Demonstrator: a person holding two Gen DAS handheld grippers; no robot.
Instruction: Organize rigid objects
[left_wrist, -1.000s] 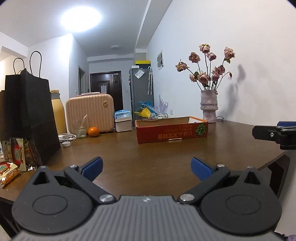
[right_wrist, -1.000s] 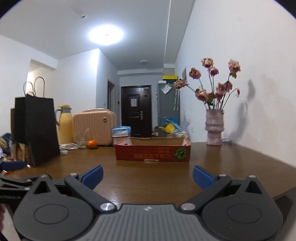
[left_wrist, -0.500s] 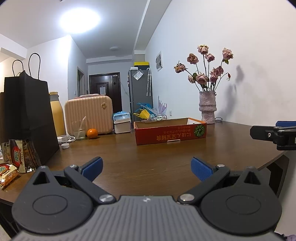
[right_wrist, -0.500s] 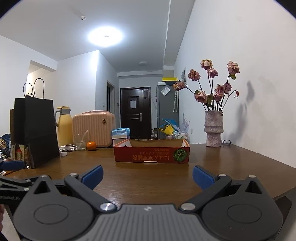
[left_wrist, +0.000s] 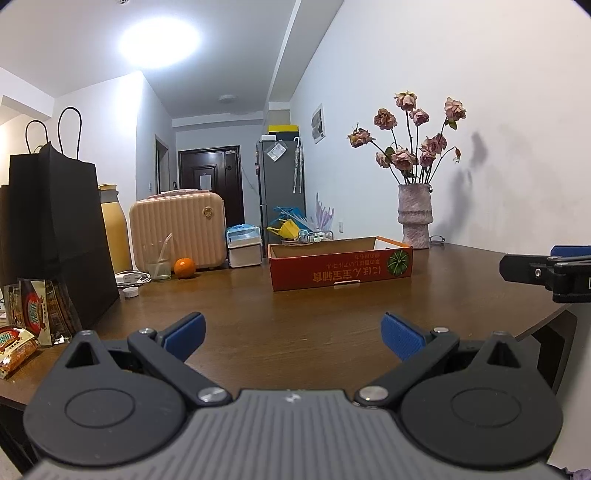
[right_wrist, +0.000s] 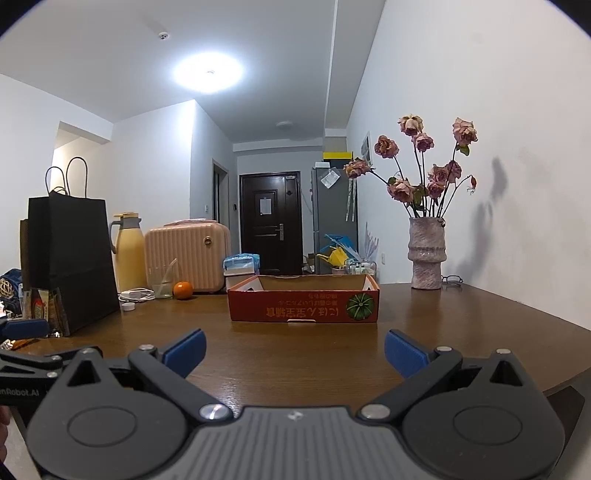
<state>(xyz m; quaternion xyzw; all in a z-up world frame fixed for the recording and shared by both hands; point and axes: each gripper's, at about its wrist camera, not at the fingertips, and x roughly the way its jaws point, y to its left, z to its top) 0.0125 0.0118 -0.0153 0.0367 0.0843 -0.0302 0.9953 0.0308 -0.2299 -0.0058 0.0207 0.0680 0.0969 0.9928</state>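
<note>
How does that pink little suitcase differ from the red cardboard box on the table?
The suitcase is pale pink, ribbed and closed; the cardboard box is red, printed with upside-down characters and a green squash, and open on top. The suitcase stands tall at the table's far left edge; the box is low and wide, near the middle. Both rest on the table.

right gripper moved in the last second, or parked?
Yes. In the right wrist view the red cardboard box now sits near centre, shifted right versus earlier, and the vase likewise, so the open right gripper swung slightly left.
</note>
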